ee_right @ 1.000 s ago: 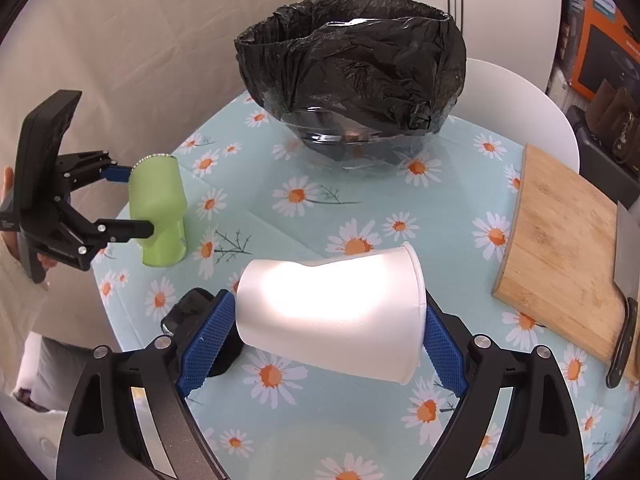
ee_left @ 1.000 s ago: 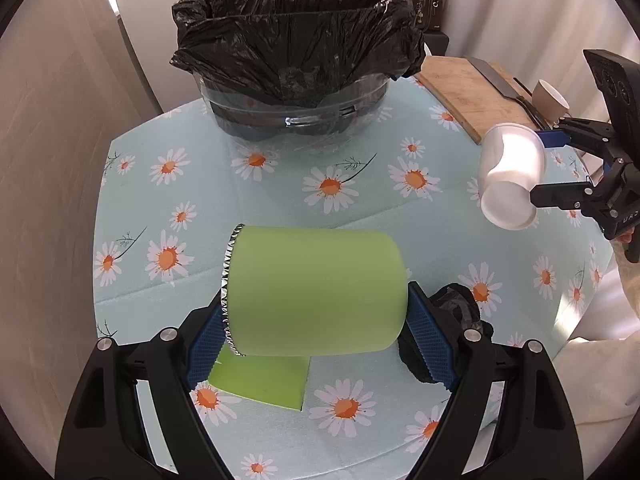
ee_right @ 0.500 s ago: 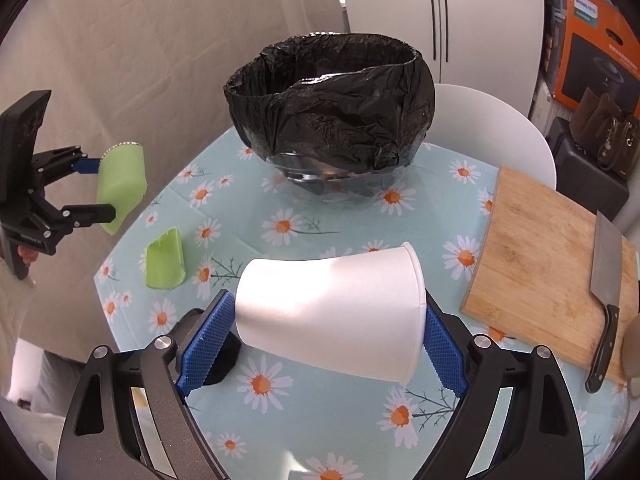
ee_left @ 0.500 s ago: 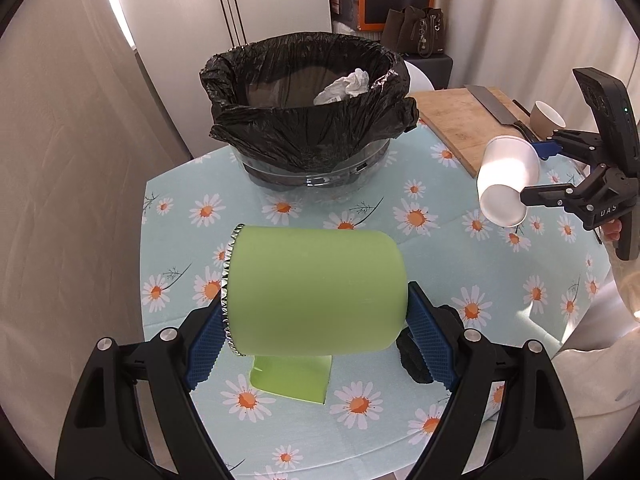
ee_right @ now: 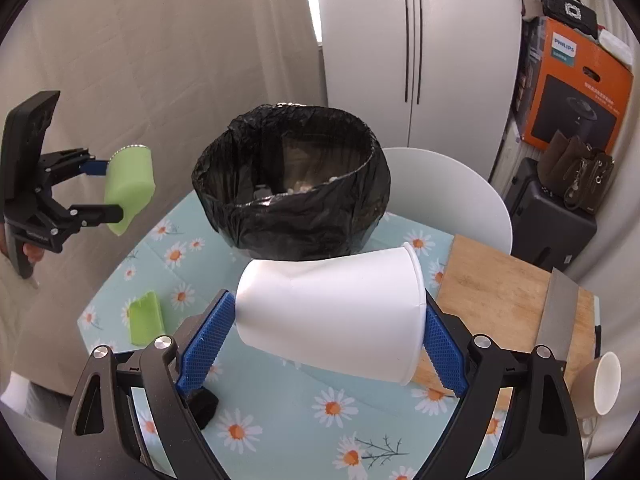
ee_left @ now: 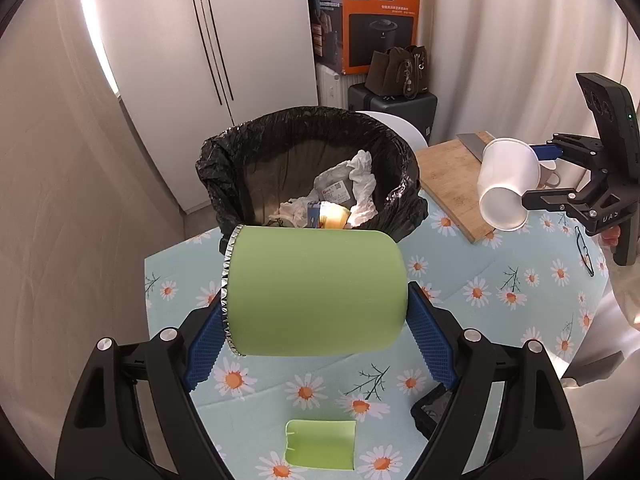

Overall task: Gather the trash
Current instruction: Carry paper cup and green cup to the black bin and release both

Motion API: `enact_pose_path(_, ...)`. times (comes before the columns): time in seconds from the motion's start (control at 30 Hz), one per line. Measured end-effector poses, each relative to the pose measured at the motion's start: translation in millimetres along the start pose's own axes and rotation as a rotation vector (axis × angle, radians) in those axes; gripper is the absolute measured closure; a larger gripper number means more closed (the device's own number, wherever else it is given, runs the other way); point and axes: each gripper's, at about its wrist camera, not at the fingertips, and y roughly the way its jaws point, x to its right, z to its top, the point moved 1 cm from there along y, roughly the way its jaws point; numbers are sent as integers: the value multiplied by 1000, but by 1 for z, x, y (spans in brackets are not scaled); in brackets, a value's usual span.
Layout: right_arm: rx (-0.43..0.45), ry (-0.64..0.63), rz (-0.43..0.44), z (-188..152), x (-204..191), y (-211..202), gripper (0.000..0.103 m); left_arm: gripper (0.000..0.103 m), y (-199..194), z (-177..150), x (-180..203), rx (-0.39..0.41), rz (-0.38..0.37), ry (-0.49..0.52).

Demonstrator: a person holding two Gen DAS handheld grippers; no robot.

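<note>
My left gripper (ee_left: 316,344) is shut on a green cup (ee_left: 314,292) with a foil rim, held sideways above the daisy tablecloth (ee_left: 500,292). From the right wrist view the same green cup (ee_right: 130,188) hangs at the left in the left gripper (ee_right: 102,190). My right gripper (ee_right: 324,348) is shut on a white paper cup (ee_right: 332,312), also sideways. The left wrist view shows that white cup (ee_left: 506,184) at the right in the right gripper (ee_left: 532,176). A bin with a black bag (ee_left: 312,172) stands ahead, holding crumpled paper and wrappers.
A green scrap (ee_left: 320,444) lies on the cloth near the front edge, beside a small black object (ee_left: 430,412). A wooden cutting board (ee_right: 504,300) with a cleaver (ee_right: 556,312) sits to the right, and a white mug (ee_right: 604,380) beyond it. A white chair (ee_right: 452,196) stands behind the bin.
Both grippers have risen with their cups, so the table and bin now sit lower in both views and the trash inside the bin shows.
</note>
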Motion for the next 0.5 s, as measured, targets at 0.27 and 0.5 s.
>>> enact_pose_path(0.27,29,19,-30,43,0,12,19,21,21,39,-18,43,-50,70)
enact_pose_path(0.5,22,1,11,74,-4,37,19,21,43,60,-33,50,-133,94)
